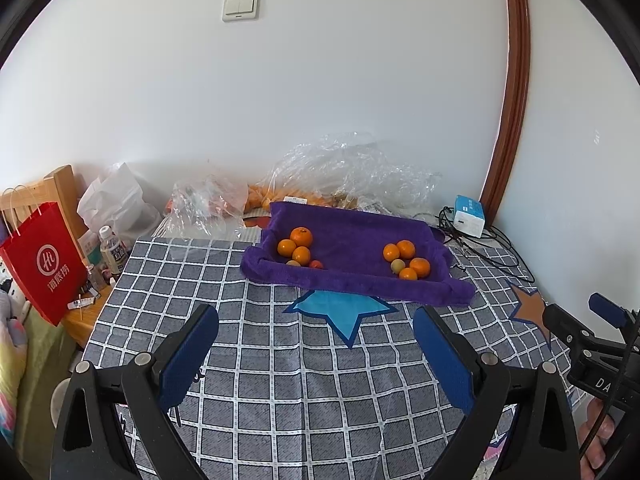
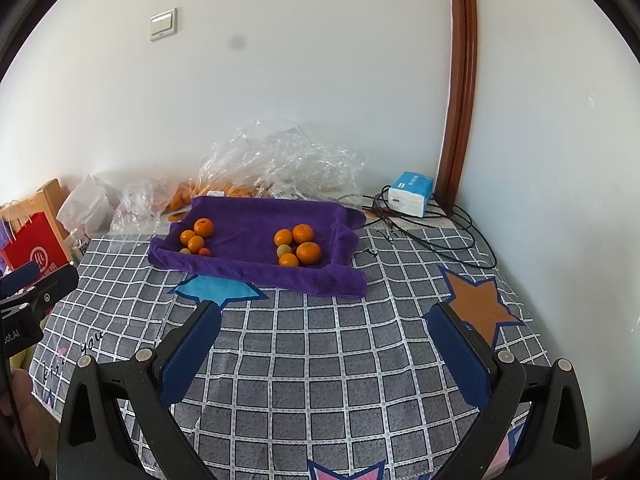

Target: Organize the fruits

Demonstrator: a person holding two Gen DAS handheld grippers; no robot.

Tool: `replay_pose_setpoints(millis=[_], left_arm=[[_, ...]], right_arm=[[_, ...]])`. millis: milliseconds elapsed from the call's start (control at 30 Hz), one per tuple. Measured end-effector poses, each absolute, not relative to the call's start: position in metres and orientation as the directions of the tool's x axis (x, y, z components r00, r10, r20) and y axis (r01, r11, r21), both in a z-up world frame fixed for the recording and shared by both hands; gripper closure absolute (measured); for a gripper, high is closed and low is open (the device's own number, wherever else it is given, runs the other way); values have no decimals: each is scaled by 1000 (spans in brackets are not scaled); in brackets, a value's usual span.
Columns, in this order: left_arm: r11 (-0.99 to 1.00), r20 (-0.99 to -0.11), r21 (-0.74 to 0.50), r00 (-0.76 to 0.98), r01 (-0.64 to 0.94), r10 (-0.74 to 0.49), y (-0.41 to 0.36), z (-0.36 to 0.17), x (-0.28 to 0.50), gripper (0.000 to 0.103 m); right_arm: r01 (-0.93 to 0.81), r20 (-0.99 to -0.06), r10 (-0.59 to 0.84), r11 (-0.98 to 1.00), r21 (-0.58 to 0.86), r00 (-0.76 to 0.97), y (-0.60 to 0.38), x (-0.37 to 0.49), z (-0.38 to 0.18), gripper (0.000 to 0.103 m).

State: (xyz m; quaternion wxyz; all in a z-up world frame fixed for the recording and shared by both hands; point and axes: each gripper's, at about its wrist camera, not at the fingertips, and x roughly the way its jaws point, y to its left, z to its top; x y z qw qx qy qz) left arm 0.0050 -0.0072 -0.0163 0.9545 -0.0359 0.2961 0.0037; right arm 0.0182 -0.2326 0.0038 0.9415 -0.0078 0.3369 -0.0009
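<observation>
A purple towel tray [image 1: 352, 240] [image 2: 248, 216] lies on the checked cloth near the wall. Its left end holds three oranges [image 1: 296, 246] [image 2: 197, 235] with two smaller fruits, one pale and one red. Its right end holds several oranges [image 1: 408, 258] [image 2: 299, 245] around one pale green fruit [image 1: 397, 266] [image 2: 284, 249]. My left gripper [image 1: 316, 322] is open and empty, well short of the tray. My right gripper [image 2: 326, 318] is open and empty too, on the near side of the tray. The right gripper's fingertip also shows at the left wrist view's right edge [image 1: 606, 308].
Clear plastic bags [image 1: 352, 172] [image 2: 280, 160] with more oranges lie behind the tray. A blue-white box [image 1: 469, 210] [image 2: 411, 193] and black cables [image 2: 424, 232] sit at back right. A red paper bag [image 1: 42, 260], a bottle [image 1: 113, 250] and a wooden stand are left of the bed.
</observation>
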Motion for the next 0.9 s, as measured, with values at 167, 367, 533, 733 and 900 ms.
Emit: replay_pose_setpoints(millis=[167,367,533,733,900], left_arm=[[997,-566,-66,824,-27,-15,-7,-16,5,5],[997,-566,-66,824,-29,-14,-6,-17,5,5],[997,-567,-65,824,-29,-13,-6,-17,5,5],[997,-566,-68,825,-32,-12,-5,-16,4,5],[997,-572,-74,820,-37,-12,-5,-17,6,5]], right_arm=[[-4,-632,-7,1000,-16,775,-232,17,4,1],[-6,-631,-6,1000,-16,775,-230,17,4,1],[-5,-632,-8,1000,-19,775,-228,16,4,1],[-3,-629,-9,1000,-19,777,-229,15,5,1],[-16,-632,16,1000,6,775,-229,15,6,1]])
